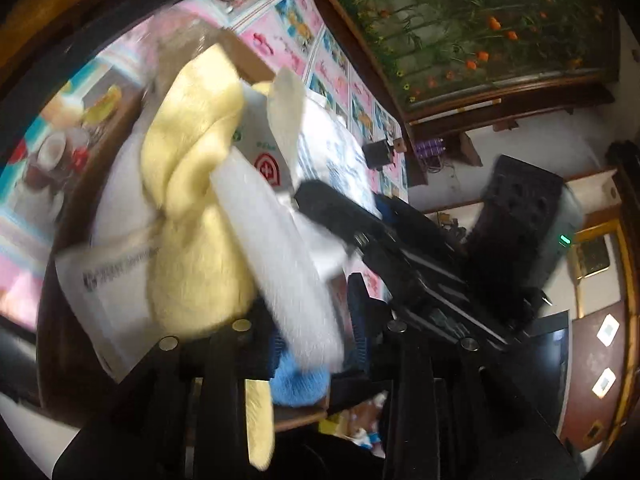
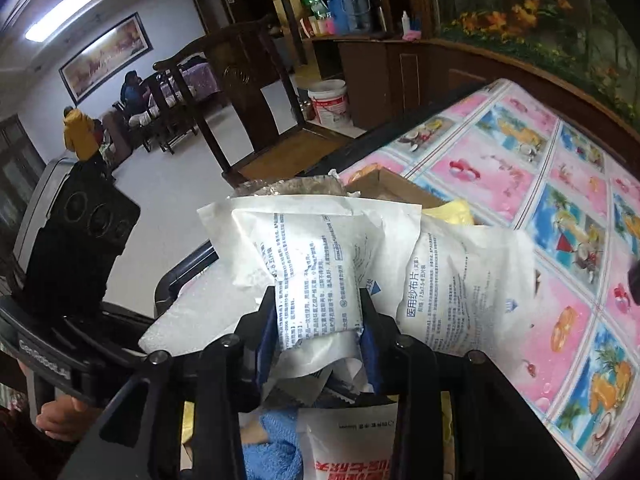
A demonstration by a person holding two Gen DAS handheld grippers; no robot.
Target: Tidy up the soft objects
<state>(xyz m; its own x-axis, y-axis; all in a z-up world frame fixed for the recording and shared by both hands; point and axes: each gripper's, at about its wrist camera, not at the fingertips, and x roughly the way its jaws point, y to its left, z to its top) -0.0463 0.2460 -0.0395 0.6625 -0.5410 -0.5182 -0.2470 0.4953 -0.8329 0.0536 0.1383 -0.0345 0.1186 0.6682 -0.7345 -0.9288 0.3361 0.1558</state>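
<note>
Right gripper (image 2: 320, 320): fingers pinching a white gauze packet (image 2: 316, 272), long axis running straight out from the fingers, above the cardboard box (image 2: 384, 188) on the tabletop (image 2: 500, 168). Left gripper (image 1: 308, 344): fingers half spread around a white plush strip (image 1: 280, 248), grip uncertain; yellow towel (image 1: 192, 184) just beyond. Gauze packets counted: three. Blue cloth (image 2: 272, 452): one.

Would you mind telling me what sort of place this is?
Most likely a home dining or living room: a carved wooden chair, a fruit-print tablecloth and a framed painting on the wall.
</note>
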